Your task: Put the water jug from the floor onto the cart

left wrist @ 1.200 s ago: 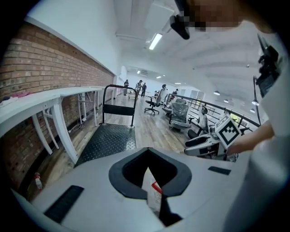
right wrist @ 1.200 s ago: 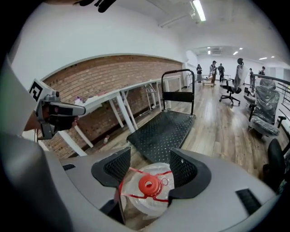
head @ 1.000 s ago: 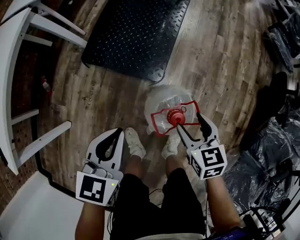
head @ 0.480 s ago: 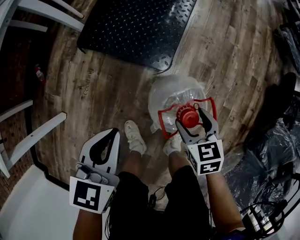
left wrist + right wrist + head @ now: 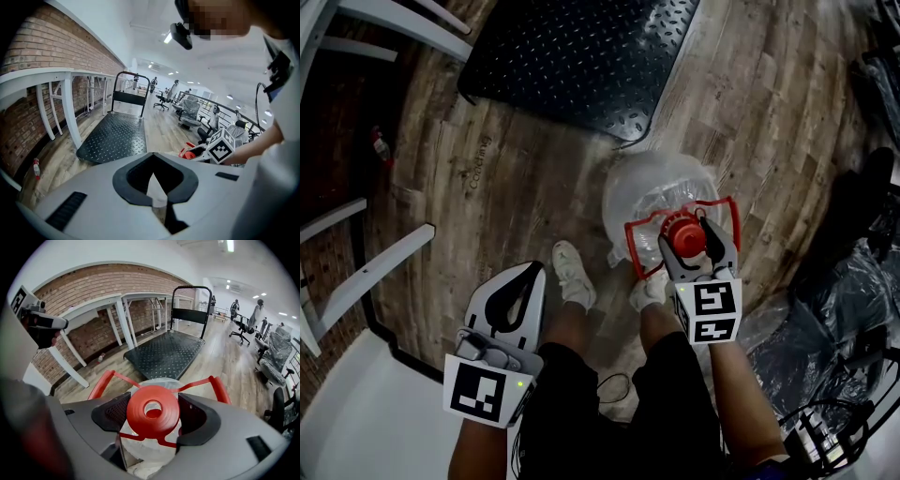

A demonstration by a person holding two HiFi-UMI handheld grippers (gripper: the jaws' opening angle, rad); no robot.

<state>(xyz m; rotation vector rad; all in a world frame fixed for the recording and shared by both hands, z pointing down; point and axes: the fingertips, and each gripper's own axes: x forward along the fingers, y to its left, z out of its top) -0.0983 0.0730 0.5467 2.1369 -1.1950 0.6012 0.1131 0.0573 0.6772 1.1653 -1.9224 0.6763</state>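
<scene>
Though just-widened, right tongs (image 5: pixel 683 234) astride cap (image 5: pixel 165 422).

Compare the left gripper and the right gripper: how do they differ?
The left gripper has jaws together, empty; the right gripper has jaws apart, just opened, with the red cap of the water jug between them. The left gripper hangs beside the person's leg; the right gripper is over the jug. Both carry a marker cube.

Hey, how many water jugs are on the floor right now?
1. The water jug stands on the wooden floor just ahead of the person's right shoe, near the black cart corner. Others could be outside the views.
</scene>
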